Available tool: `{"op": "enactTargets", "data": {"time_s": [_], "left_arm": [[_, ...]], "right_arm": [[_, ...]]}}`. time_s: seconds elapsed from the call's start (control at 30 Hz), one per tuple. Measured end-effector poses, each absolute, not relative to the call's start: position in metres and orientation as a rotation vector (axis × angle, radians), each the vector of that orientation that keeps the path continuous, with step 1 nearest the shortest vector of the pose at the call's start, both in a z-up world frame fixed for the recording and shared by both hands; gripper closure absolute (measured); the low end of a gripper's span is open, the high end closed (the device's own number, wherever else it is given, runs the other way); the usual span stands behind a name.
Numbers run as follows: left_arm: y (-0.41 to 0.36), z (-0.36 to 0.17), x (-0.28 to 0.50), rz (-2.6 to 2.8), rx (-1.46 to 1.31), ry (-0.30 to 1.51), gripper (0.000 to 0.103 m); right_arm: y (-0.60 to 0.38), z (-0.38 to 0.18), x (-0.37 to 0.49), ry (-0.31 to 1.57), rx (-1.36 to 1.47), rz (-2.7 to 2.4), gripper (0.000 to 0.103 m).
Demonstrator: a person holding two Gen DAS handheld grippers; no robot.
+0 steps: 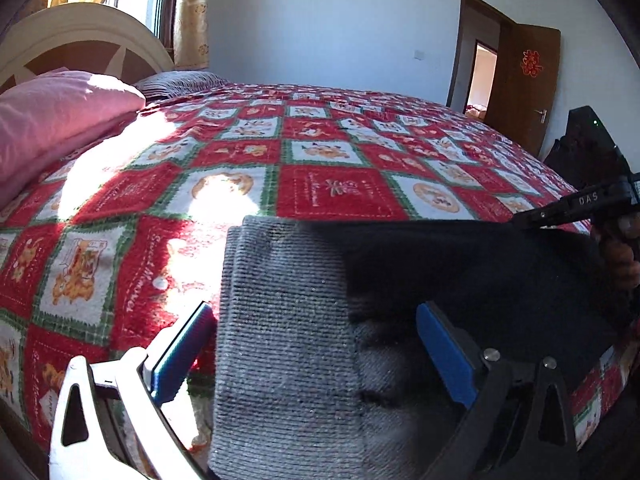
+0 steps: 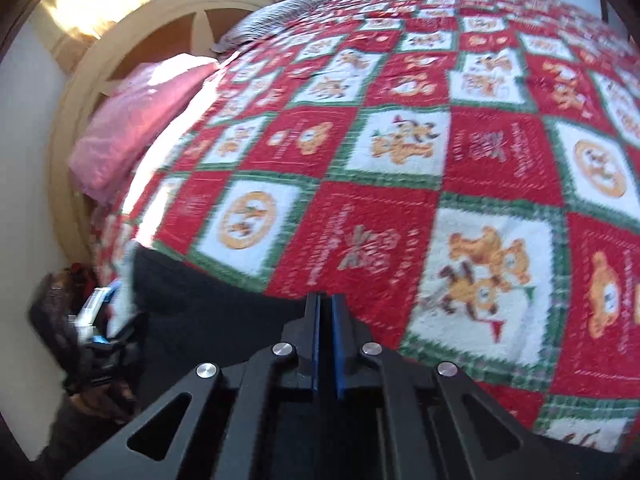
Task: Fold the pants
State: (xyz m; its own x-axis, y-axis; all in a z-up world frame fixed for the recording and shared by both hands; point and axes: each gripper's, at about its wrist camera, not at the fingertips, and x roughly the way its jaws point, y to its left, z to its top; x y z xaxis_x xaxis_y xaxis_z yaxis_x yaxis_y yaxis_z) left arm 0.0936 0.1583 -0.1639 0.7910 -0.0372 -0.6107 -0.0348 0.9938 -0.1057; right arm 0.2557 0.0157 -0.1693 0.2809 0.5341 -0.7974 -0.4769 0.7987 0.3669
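i see the dark ribbed knit pants (image 1: 440, 280) folded on the red, white and green checked fleece blanket (image 1: 248, 160) at the bed's near edge. my left gripper (image 1: 316, 344) has its blue-padded jaws spread wide over the cloth's sunlit end, pinching nothing. my right gripper (image 2: 325, 312) has its jaws pressed together at the pants' far edge; whether cloth sits between them i cannot tell.

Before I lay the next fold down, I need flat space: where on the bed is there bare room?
The blanket lies bare from the pants' far edge to the pink pillow and the striped pillow. The near edge is crowded: pants, left gripper and right gripper.
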Motion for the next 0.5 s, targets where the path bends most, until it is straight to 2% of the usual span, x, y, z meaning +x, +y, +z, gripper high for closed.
{"op": "enactTargets", "data": {"time_s": [0.03,0.27,0.5], "left_arm": [[0.16,-0.164,0.094,-0.002,-0.118,0.658,0.0],[0.175,-0.157,0.089,-0.027,-0.2,0.661,0.006],[0.178,-0.136,0.085,0.035,-0.231,0.618,0.006]], "right_arm": [[0.016,-0.171,0.257,1.089,0.046,0.647,0.103],[-0.014,-0.168,0.247,1.058,0.119,0.625,0.102],[-0.071,-0.154,0.211,0.983,0.122,0.583,0.101]]}}
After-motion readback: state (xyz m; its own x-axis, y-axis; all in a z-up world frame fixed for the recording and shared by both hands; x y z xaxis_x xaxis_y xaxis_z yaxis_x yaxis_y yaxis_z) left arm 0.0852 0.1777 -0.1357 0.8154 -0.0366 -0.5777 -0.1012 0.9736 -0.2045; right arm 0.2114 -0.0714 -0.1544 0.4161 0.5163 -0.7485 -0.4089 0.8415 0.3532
